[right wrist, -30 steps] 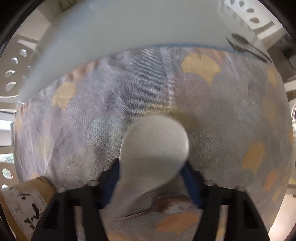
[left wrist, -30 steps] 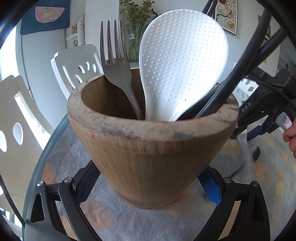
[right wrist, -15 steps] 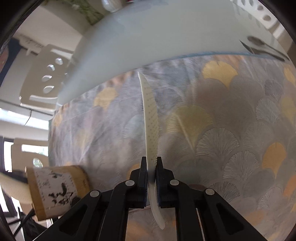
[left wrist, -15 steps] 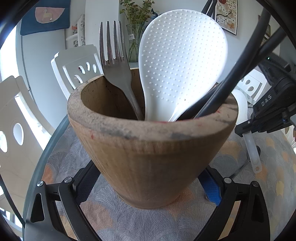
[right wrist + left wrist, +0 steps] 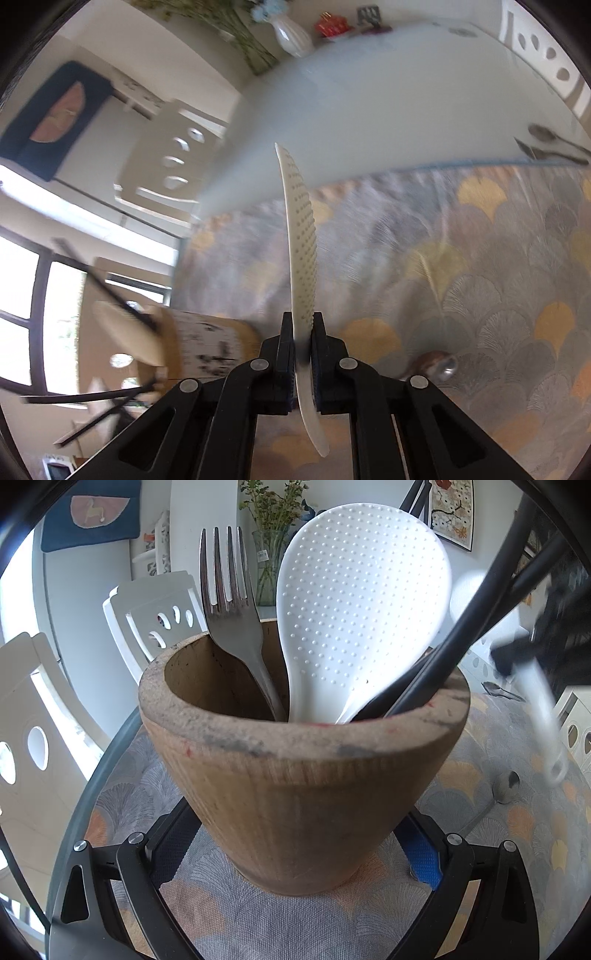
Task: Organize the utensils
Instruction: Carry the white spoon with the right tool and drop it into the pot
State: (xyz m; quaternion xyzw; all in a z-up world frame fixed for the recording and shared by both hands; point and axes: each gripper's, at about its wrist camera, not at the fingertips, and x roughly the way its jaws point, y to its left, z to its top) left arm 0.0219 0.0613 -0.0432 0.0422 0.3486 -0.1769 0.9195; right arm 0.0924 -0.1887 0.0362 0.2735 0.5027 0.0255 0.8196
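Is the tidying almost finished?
Partly. A fork and white paddle already stand in the wooden pot. The right gripper holds a second paddle. Spoons still lie on the table.

The left gripper [image 5: 295, 853] is held low and level, its two black fingers [image 5: 110, 878] spread wide to either side of a wooden utensil holder [image 5: 303, 775], whose base is flanked closely by the blue pads (actual contact cannot be made out). The right gripper [image 5: 303, 354] is raised above the table, its jaws pressed together on a white rice paddle [image 5: 301, 258], which is pinched edge-on near the neck. In the left wrist view the right gripper [image 5: 546, 642] is seen as a blurred black shape at the upper right.
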